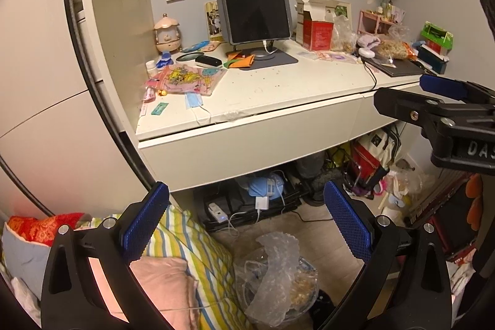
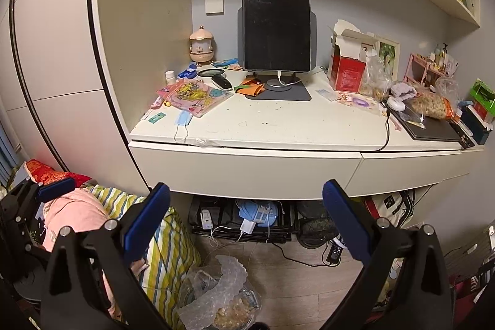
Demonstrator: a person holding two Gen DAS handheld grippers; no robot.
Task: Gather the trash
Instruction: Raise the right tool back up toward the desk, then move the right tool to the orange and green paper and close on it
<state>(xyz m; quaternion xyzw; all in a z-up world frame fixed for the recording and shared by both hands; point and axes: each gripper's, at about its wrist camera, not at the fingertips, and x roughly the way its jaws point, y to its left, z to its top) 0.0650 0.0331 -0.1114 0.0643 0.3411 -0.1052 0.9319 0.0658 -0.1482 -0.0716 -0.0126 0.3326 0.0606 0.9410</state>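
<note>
A cluttered white desk (image 1: 263,101) (image 2: 278,129) fills both views. On its left lie a pink patterned wrapper (image 1: 188,79) (image 2: 195,95), a blue face mask (image 1: 194,101) (image 2: 182,118) and a small green packet (image 1: 159,108) (image 2: 157,117). An orange wrapper (image 1: 239,57) (image 2: 252,87) lies by the tablet stand. A clear bag of trash with bubble wrap (image 1: 275,268) (image 2: 216,296) sits on the floor below. My left gripper (image 1: 247,225) is open and empty, below the desk edge. My right gripper (image 2: 247,221) is open and empty; it also shows in the left wrist view (image 1: 433,101).
A tablet on a stand (image 1: 253,2) (image 2: 277,27), an open red carton (image 1: 315,23) (image 2: 348,61), snack bags (image 2: 430,107) and a laptop (image 2: 433,129) crowd the desk. Striped bedding (image 1: 191,252) (image 2: 167,243) lies at left. Chargers and bags sit under the desk.
</note>
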